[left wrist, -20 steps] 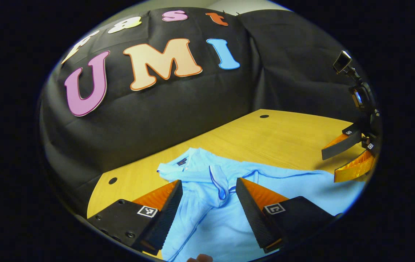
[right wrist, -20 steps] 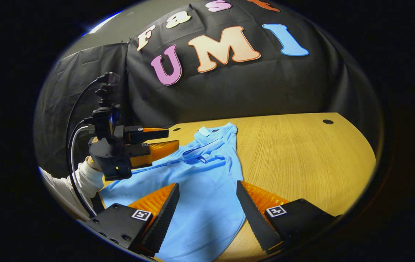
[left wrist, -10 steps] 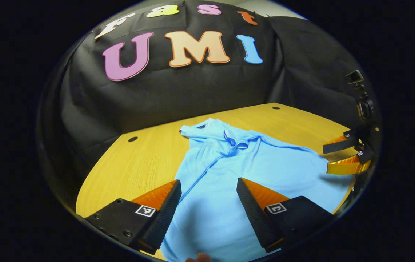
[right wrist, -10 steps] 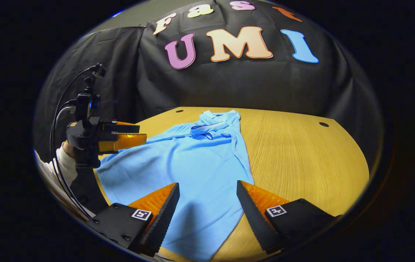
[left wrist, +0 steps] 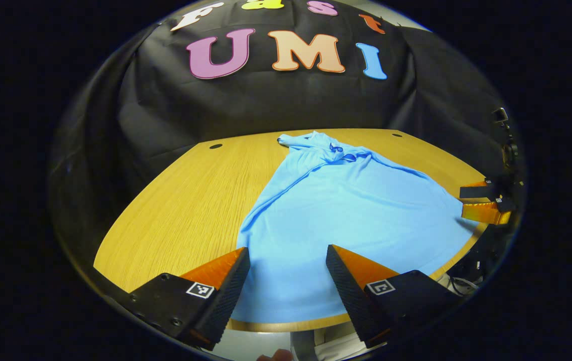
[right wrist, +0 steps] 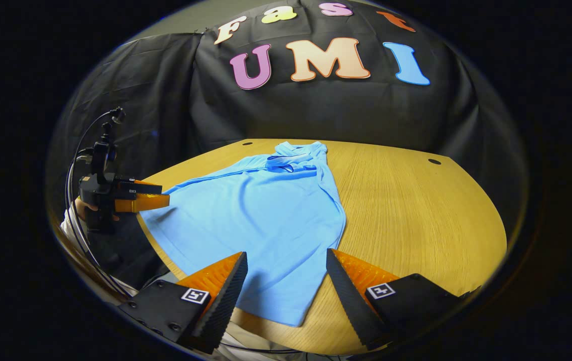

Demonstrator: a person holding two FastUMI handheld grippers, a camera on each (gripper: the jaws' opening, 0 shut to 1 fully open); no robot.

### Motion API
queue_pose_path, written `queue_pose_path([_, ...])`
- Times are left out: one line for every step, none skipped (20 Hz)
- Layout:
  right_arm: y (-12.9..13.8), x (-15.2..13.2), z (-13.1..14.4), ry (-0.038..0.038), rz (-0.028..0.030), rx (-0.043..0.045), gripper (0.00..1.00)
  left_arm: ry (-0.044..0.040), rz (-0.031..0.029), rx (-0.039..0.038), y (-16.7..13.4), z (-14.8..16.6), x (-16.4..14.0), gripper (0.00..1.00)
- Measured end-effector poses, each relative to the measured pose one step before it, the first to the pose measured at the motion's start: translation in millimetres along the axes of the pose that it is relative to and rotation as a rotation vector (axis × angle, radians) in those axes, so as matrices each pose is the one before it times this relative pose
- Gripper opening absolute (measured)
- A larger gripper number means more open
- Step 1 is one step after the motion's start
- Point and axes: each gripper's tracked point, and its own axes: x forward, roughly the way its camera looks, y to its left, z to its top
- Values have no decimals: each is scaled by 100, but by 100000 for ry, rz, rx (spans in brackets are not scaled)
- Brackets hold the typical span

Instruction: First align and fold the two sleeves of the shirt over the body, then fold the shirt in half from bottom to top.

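So far: both sleeves look folded over the body; the bottom-to-top fold is not yet done.
Shirt (left wrist: 346,210): flat on the surface (left wrist: 185,200), collar far, hem at the near edge.
Left gripper (left wrist: 286,281): jaws wide, empty, above the hem.
Right gripper (right wrist: 286,286): jaws wide, empty, at the hem's right corner.
Room: bare wood on both sides.

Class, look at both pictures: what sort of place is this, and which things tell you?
Probably a staged recording booth, not a home: a black cloth backdrop behind a rounded wooden table, one light blue polo shirt laid on it, and a cabled hand-held gripper.
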Motion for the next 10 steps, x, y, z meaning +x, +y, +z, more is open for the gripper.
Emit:
queue_pose_path([12, 45, -312, 196, -75, -1295, 98, 1324, -32, -705, -84, -730, -185, 94])
queue_pose_path([67, 102, -247, 688, -207, -1383, 98, 667, -116, -663, 24, -415, -309, 94])
queue_pose_path([41, 161, -233, 853, -279, -875, 98, -1859, 18, -433, 19, 331, -3, 94])
queue_pose_path([97, 82, -336, 896, 16, -602, 98, 394, -308, 116, -120, -173, 21, 94])
queue_pose_path([223, 1, -430, 1096, 363, -839, 98, 392, -501, -550, -138, -282, 87, 94])
queue_pose_path([100, -26, 172, -654, 167, -1316, 95, -955, -976, -2668, -255, 143, 77, 94])
queue_pose_path([-51, -121, -202, -55, 155, -201, 99, 581, 131, -1174, -60, -175, -38, 94])
queue_pose_path([84, 26, 18, -76, 203, -132, 99, -1174, -5, 586, -54, 136, -41, 93])
queue_pose_path([-41, 21, -55, -217, 27, 624, 96, 56, -95, -97, -199, -81, 12, 94])
queue_pose_path([51, 133, 58, -330, 304, 273, 99, -1150, 20, -462, 100, 201, -22, 93])
